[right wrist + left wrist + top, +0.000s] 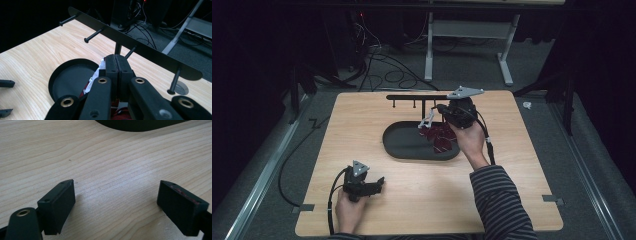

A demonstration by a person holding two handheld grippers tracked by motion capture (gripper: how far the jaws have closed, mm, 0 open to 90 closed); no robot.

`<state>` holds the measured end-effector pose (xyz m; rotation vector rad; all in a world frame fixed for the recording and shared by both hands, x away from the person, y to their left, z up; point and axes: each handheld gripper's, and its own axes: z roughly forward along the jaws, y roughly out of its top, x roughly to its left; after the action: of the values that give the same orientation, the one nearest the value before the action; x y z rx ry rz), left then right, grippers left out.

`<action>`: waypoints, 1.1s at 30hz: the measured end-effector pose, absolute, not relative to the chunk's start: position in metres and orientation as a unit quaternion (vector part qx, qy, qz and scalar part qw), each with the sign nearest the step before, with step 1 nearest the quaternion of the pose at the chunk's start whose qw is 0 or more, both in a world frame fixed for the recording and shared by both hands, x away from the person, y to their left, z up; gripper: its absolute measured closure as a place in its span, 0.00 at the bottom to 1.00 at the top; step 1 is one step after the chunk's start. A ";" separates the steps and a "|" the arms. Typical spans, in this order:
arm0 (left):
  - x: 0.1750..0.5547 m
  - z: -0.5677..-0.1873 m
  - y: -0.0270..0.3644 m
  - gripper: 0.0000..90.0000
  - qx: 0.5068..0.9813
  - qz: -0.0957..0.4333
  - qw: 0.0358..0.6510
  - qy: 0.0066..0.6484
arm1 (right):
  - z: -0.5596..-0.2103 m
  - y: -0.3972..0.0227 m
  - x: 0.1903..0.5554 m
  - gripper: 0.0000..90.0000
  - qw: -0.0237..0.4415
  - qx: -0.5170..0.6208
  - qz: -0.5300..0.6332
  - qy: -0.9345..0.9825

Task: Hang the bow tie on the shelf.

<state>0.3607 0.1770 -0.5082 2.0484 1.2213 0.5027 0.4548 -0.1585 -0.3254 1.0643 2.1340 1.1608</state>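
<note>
A dark red cloth item (pixel 439 137) with a white hanger (pixel 427 120) hangs over the black oval tray (pixel 399 145), pinched in the closed jaws of the right gripper (pixel 443 112), just below the black peg rack (pixel 140 47). The left gripper (pixel 117 202) rests on the wooden table (pixel 362 115), jaws wide apart and empty.

Black claws (pixel 362 184) (pixel 452 114), grey three-cornered top plates, brass-ringed screw holes, trailing black cables; dark striped sleeve (pixel 499 200).
</note>
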 end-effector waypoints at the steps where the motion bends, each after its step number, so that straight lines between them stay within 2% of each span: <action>1: 0.361 -0.508 0.177 0.17 0.789 0.194 0.345 0.470 | -0.325 -0.159 0.455 1.00 0.242 0.389 0.425 0.781; 21: 0.360 -0.508 0.177 0.17 0.788 0.194 0.347 0.470 | -0.334 -0.157 0.487 1.00 0.239 0.432 0.406 0.769; 33: 0.360 -0.509 0.177 0.17 0.788 0.195 0.346 0.470 | -0.338 -0.158 0.490 0.97 0.230 0.440 0.409 0.766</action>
<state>0.3602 0.1767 -0.5085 2.0455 1.2188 0.5049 0.4898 -0.1581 -0.3378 1.2095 2.1068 1.1250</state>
